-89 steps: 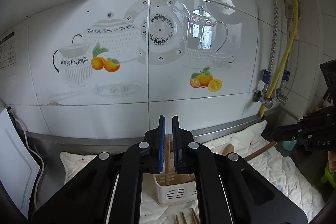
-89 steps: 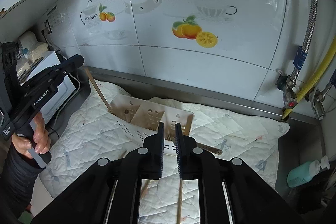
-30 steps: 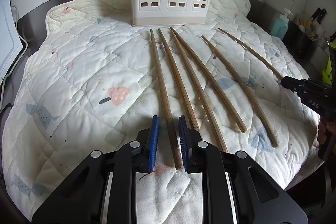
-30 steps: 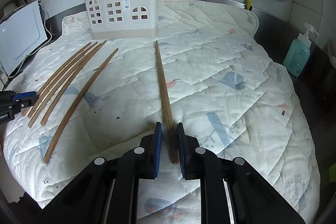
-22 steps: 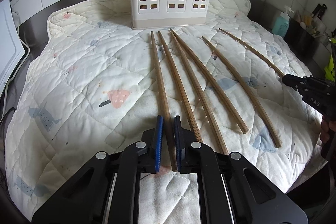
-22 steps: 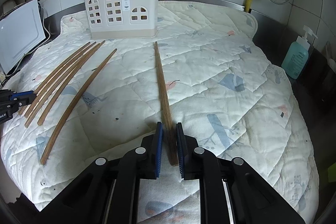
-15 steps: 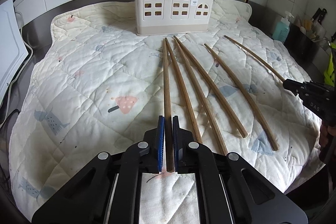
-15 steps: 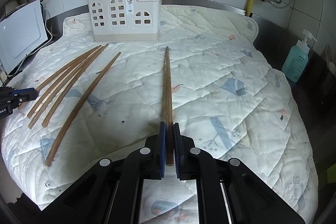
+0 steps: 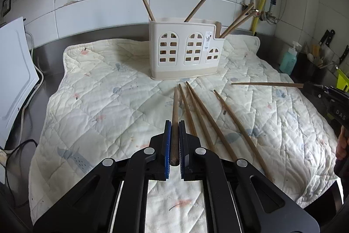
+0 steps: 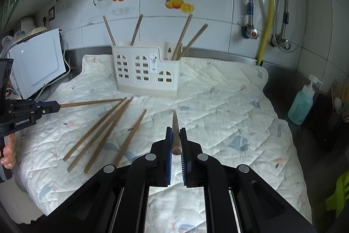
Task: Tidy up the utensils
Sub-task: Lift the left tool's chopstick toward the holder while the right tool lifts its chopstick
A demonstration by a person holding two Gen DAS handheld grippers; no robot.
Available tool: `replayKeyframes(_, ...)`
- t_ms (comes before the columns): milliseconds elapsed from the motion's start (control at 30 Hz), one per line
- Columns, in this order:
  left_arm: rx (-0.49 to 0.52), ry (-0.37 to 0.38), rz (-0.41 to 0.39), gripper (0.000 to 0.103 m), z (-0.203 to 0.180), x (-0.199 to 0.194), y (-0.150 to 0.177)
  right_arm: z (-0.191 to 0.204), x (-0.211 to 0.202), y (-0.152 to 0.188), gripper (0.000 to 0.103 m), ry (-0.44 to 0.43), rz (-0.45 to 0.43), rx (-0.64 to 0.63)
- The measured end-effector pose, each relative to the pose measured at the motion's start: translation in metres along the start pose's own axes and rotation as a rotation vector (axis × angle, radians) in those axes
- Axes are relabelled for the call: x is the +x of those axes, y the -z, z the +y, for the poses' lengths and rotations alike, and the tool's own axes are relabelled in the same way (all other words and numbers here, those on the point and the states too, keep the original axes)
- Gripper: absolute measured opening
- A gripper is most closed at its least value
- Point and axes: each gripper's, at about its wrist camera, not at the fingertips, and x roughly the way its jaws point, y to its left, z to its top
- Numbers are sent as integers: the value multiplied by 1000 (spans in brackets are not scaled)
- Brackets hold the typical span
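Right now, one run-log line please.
left gripper: shut on chopstick | right gripper: shut on second chopstick | holder: four sticks | quilt: four loose

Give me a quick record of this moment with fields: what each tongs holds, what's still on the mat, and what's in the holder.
Left tongs: shut on a chopstick, lifted off the mat, tip toward the holder
Right tongs: shut on another chopstick, also lifted
Loose on quilted mat: four chopsticks, fanned out in front of the holder
Utensil holder: white, upright at the back of the mat, four chopsticks leaning inside
Beside the mat: teal soap bottle on the right
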Motion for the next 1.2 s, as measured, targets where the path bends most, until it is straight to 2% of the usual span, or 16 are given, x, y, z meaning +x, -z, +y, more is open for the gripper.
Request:
replayKeyframes(400, 26, 11, -101, 5, 2, -14, -45, -13, 4, -66, 7, -65, -55, 37)
replayKeyframes(800, -19, 46, -185, 5, 14, -32, -77, -16, -1, -108, 7, -115, -76, 19)
replayKeyframes(933, -13, 52, -245, 5, 16, -46, -102, -20, -5, -131, 7, -133, -79, 7)
replayKeyframes(1200, 33, 31, -378, 5, 6, -67, -170, -28, -4, -180, 7, -155, -64, -17)
